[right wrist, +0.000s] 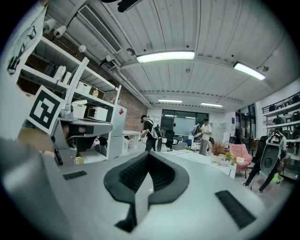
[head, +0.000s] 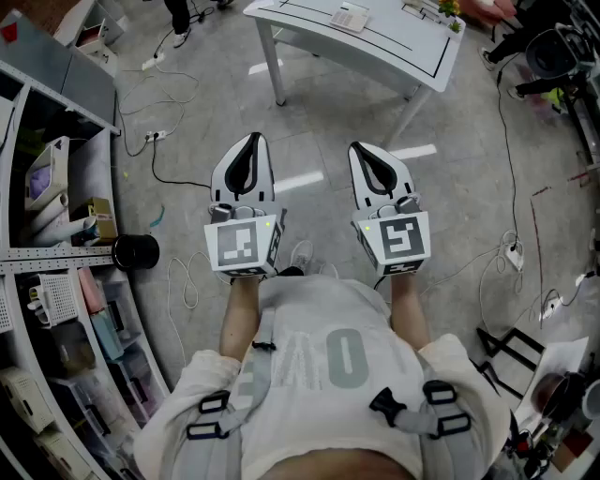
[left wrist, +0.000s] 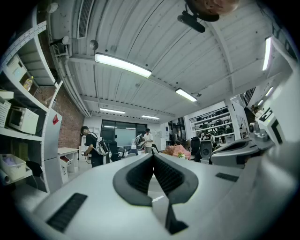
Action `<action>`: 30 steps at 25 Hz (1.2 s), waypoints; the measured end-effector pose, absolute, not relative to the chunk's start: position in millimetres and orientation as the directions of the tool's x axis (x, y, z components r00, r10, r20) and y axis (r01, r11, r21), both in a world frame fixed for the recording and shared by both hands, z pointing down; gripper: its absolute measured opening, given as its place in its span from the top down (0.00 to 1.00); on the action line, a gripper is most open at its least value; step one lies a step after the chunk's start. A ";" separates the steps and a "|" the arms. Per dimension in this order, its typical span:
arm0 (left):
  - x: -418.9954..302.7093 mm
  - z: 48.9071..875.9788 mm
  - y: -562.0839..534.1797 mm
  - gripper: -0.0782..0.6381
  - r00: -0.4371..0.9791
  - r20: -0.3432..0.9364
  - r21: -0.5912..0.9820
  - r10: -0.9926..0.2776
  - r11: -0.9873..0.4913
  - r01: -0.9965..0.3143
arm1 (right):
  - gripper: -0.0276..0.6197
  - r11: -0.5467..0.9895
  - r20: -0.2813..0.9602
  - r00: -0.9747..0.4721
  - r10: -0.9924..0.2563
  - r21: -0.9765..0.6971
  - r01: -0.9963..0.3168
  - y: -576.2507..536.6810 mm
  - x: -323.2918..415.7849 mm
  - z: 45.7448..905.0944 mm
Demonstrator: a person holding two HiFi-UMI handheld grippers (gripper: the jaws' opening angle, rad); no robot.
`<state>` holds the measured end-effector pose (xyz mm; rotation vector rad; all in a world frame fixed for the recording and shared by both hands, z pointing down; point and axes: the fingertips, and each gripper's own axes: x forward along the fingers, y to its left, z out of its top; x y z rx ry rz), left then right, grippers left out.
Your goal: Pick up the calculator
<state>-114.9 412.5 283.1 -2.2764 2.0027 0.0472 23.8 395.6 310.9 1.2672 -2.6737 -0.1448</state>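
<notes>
A small light-grey calculator [head: 350, 17] lies on the white table [head: 375, 47] at the far end of the head view, well ahead of both grippers. My left gripper [head: 251, 139] and right gripper [head: 361, 148] are held side by side in front of the person's chest, over the concrete floor and short of the table. Both point level towards the table. In the left gripper view the left gripper [left wrist: 153, 155] has its black pads meeting with nothing between them. The right gripper [right wrist: 149, 153] looks the same in its own view. The calculator cannot be made out in either gripper view.
White shelving [head: 56, 281] with boxes lines the left side. A black cylinder [head: 136, 251] stands on the floor beside it. Cables and a power strip [head: 156, 136] lie on the floor. A small plant [head: 452, 11] sits on the table. Several people [right wrist: 149, 131] stand far off.
</notes>
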 end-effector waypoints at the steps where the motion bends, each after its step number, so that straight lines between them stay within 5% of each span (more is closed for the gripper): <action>1: -115.1 283.6 411.9 0.86 0.130 -0.095 -0.060 -0.987 -0.125 -0.990 | 0.95 0.635 0.120 -0.623 -0.773 0.163 -0.756 395.4 23.3 311.5; 30: -176.4 287.2 348.6 0.86 0.186 -0.107 -0.021 -0.977 -0.185 -0.983 | 0.95 0.563 0.095 -0.555 -0.826 0.112 -0.819 341.7 -24.8 317.8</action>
